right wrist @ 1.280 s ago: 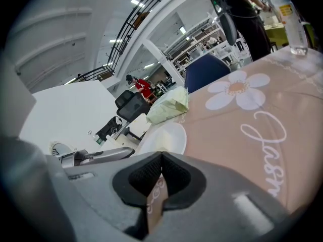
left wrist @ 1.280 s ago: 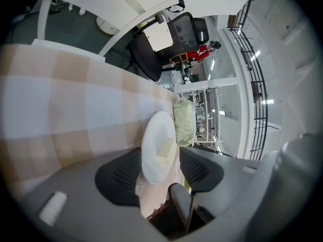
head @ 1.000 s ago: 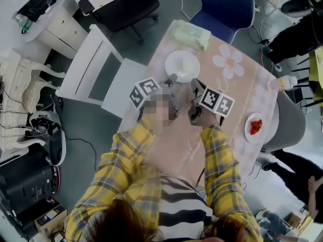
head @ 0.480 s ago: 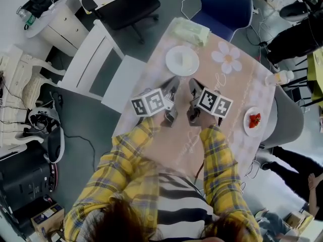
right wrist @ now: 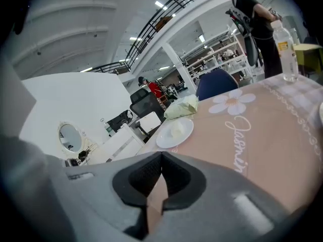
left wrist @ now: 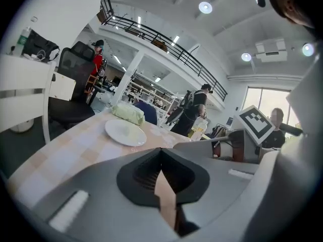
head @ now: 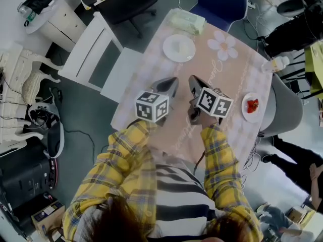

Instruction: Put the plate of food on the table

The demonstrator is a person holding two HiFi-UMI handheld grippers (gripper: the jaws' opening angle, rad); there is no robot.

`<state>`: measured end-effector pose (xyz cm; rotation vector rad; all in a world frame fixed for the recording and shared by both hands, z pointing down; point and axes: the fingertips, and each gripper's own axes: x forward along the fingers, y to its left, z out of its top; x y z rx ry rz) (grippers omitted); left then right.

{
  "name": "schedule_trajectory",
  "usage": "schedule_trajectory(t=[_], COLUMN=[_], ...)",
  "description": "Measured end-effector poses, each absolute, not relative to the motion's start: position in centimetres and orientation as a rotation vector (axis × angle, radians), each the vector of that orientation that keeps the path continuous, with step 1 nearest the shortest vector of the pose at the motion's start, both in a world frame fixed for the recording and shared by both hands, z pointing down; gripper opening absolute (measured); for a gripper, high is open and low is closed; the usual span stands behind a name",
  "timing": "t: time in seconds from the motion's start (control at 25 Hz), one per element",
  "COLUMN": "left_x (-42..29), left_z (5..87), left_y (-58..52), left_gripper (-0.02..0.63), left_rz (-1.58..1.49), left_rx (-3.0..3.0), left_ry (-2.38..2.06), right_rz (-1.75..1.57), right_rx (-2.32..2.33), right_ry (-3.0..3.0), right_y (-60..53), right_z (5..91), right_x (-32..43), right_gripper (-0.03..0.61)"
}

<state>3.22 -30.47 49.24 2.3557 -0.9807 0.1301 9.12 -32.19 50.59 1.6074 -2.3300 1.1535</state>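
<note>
Left gripper (head: 170,82): jaws fully closed, pads together, nothing between them (left wrist: 161,151). Right gripper (head: 193,81): jaws likewise closed and empty (right wrist: 161,154). Both hang side by side above the near half of the table (head: 212,74), well apart from the plate (head: 187,54).

The plate carries pale food and rests flat on the far end of the table, ahead of both grippers (left wrist: 115,130) (right wrist: 164,140). A green packet (head: 187,21) lies just beyond it. A second plate (head: 246,113) with red food sits near the table's right edge.
</note>
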Motion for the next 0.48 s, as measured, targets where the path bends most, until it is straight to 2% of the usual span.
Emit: schedule_trajectory(t=[0.48], left_x=[3.3], left_z=[47.8], left_y=[-24.1], left_gripper=[-0.002], left_rz=[0.105], left_rx=[2.328], left_ry=[-0.938], right_rz=[1.123], right_rx=[1.623], right_ry=[-2.363], right_y=[-25.2], right_z=[49.1], right_x=[9.8], right_gripper=[-0.002])
